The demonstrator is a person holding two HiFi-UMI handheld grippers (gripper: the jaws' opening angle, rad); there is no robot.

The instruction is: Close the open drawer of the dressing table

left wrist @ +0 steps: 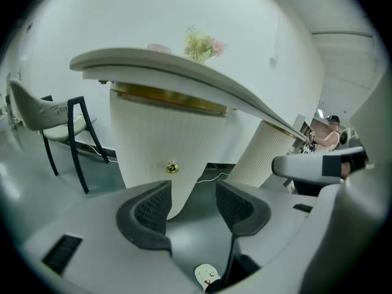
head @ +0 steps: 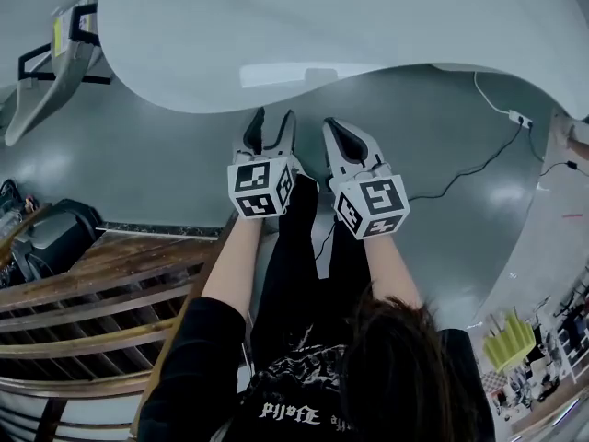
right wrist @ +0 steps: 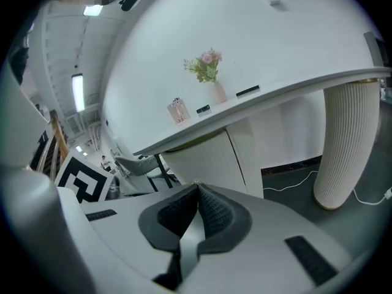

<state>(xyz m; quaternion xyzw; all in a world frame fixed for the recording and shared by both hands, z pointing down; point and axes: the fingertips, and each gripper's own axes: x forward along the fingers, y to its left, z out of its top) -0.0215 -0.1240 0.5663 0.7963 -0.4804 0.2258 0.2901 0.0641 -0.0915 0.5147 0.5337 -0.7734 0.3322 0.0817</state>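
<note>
One white dressing table (head: 276, 35) on glossy grey floor (head: 138, 164); left claw (head: 274, 120) wide and empty, right claw (head: 333, 129) tight together.

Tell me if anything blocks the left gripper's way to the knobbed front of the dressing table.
Nothing visible does. The left gripper is open and empty; only bare floor lies between it and the ribbed front with its gold knob. The chair stands well to the left.

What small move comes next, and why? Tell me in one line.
Probably bring the left gripper forward toward the ribbed front with the gold knob: its jaws stand open and empty, short of that front. The right gripper is shut.
</note>
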